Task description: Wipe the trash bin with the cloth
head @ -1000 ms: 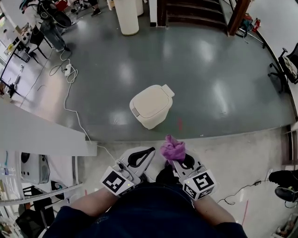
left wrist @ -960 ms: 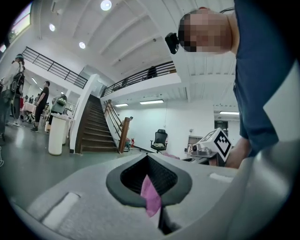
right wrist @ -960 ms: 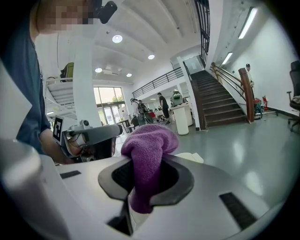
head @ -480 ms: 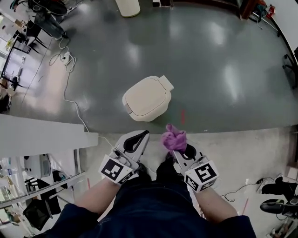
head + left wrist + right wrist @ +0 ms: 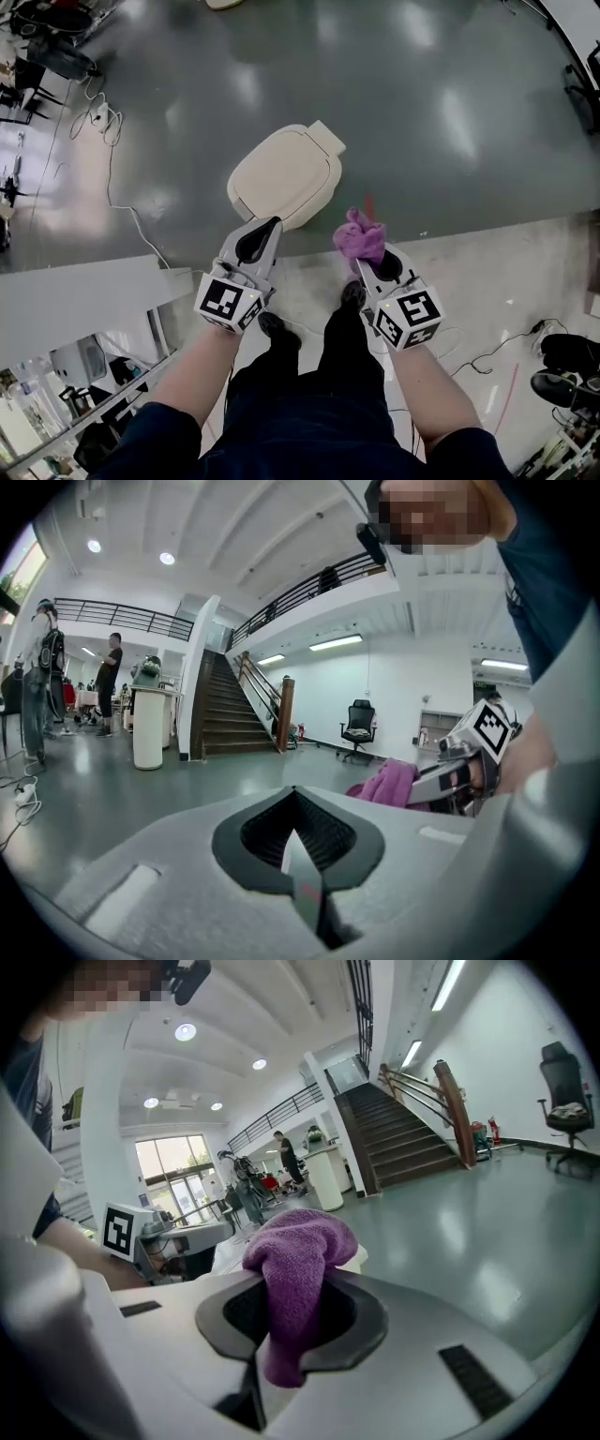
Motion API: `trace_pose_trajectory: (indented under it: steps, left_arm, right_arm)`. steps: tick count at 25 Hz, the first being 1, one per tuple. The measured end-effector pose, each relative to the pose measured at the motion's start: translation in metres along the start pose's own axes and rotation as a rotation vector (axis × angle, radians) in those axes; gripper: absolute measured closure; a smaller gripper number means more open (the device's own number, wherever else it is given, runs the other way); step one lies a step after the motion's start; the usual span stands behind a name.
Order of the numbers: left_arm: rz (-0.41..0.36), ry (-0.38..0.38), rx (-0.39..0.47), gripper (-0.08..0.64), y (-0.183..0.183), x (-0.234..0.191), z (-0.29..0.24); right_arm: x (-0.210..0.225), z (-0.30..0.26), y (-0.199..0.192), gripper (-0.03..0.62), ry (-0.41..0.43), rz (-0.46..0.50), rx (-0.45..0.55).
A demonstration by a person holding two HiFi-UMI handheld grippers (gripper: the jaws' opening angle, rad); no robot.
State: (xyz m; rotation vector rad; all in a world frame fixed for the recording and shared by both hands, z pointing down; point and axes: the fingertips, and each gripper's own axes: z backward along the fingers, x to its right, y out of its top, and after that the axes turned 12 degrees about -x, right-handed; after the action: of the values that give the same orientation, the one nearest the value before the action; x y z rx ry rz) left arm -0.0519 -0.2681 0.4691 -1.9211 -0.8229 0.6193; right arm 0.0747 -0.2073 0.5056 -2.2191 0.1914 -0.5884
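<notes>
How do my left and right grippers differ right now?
The right gripper is shut on a bunched purple cloth; the left gripper has its jaws together with nothing between them. In the head view, the left gripper's tip sits at the near edge of the cream trash bin, while the right gripper is off to the bin's right, over bare floor. Both point forward towards the bin.

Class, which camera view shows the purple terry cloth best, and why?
The right gripper view: the purple terry cloth sits close-up, clamped in the right gripper. The head view shows only a small bunch; the left gripper view shows only an edge.
</notes>
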Motion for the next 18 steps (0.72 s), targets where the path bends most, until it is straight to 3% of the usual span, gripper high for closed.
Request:
trace_pose_trajectory:
  steps: [10,18]
  left_arm:
    - [-0.163,-0.045,-0.17,0.572,-0.096,-0.031,-0.042]
    - [-0.218,-0.04,-0.253,0.572,-0.128,-0.039,-0.064]
  right_arm:
    - [0.05,-0.076,-0.078,0.515,-0.207,-0.23,0.097]
    - [0.097,-0.146,-0.098,0.515,-0.246,-0.313,0.152]
